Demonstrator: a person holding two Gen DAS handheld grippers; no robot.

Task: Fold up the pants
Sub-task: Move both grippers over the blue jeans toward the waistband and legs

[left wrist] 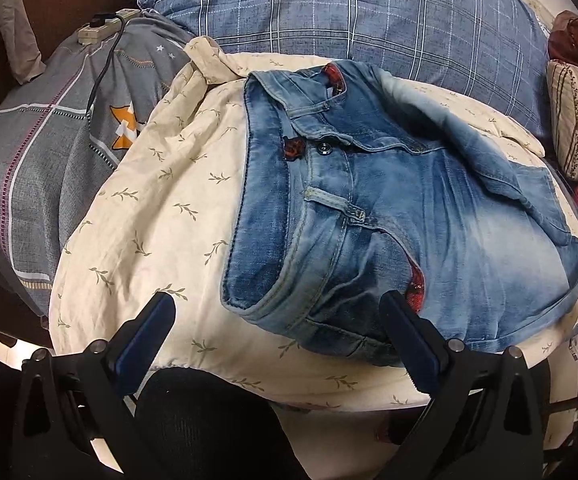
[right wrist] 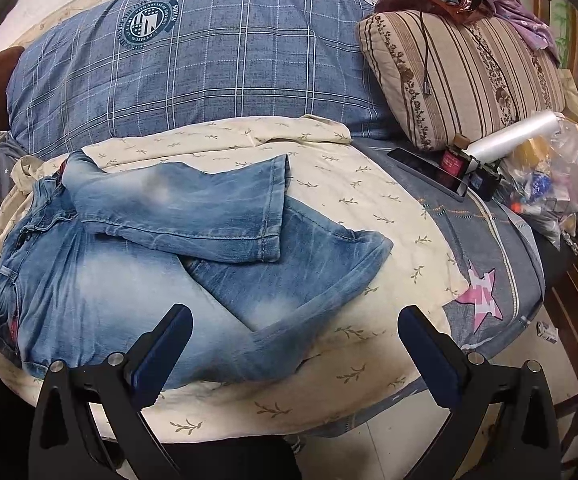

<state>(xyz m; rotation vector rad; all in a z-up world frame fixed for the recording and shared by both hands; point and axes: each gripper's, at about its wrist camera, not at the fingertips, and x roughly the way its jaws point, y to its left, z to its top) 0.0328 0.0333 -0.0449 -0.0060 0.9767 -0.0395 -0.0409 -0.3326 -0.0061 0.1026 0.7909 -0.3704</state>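
Cluttered bed, cream sheet on top: jeans lie partly folded, no gripper touching them.

Waistband at 9 o'clock, one leg crossed back over the other, edges askew. Left gripper and right gripper hover with fingers spread, holding nothing. Squaring and final folds look undone.

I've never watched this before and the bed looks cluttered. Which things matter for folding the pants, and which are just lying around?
Part of the job:
- jeans, partly folded
- cream leaf-print sheet under them
- left gripper, fingers open
- right gripper, fingers open

Just lying about:
- blue plaid pillow
- striped cushion
- tablet
- plastic bag
- power strip
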